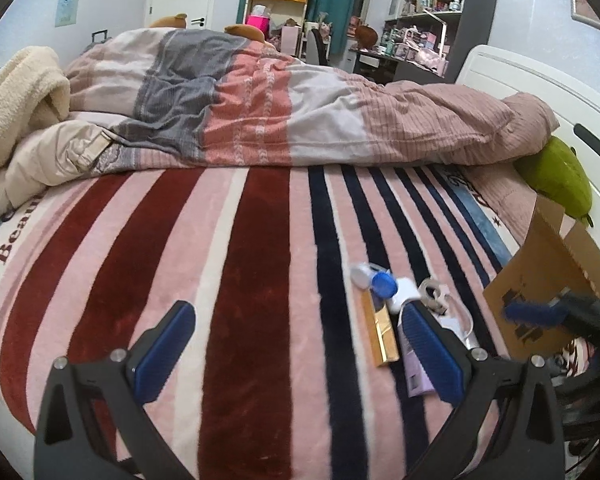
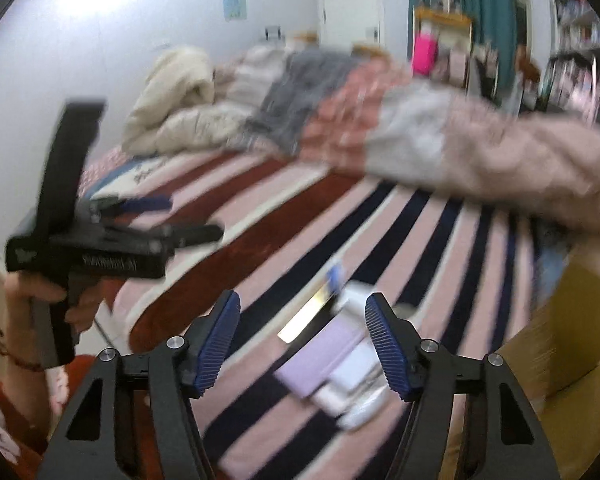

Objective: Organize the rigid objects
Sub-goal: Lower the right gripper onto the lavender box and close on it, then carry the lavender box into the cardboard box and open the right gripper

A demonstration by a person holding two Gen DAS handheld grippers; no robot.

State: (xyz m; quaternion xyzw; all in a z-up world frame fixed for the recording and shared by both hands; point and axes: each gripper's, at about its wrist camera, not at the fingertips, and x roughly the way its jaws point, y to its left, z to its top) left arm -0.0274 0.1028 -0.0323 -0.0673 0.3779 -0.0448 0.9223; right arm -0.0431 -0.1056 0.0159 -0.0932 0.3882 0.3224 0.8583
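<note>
Several small rigid items lie clustered on the striped blanket (image 1: 260,280): a blue-capped white case (image 1: 382,285), a gold box (image 1: 380,336), a lilac tube (image 1: 416,378) and a clear ring-shaped piece (image 1: 434,292). My left gripper (image 1: 297,310) hovers open over the blanket, its right finger just above the lilac tube, with nothing between the pads. In the blurred right wrist view, my right gripper (image 2: 303,298) stands open above the gold box (image 2: 304,316) and lilac tube (image 2: 320,364), pads touching neither. A hand holds the left gripper (image 2: 188,218) at the left.
An open cardboard box (image 1: 548,280) stands on the bed just right of the items, also seen as the cardboard box (image 2: 572,340). A rumpled duvet (image 1: 280,100) covers the far half of the bed. A green plush (image 1: 556,176) leans on the white headboard (image 1: 540,80).
</note>
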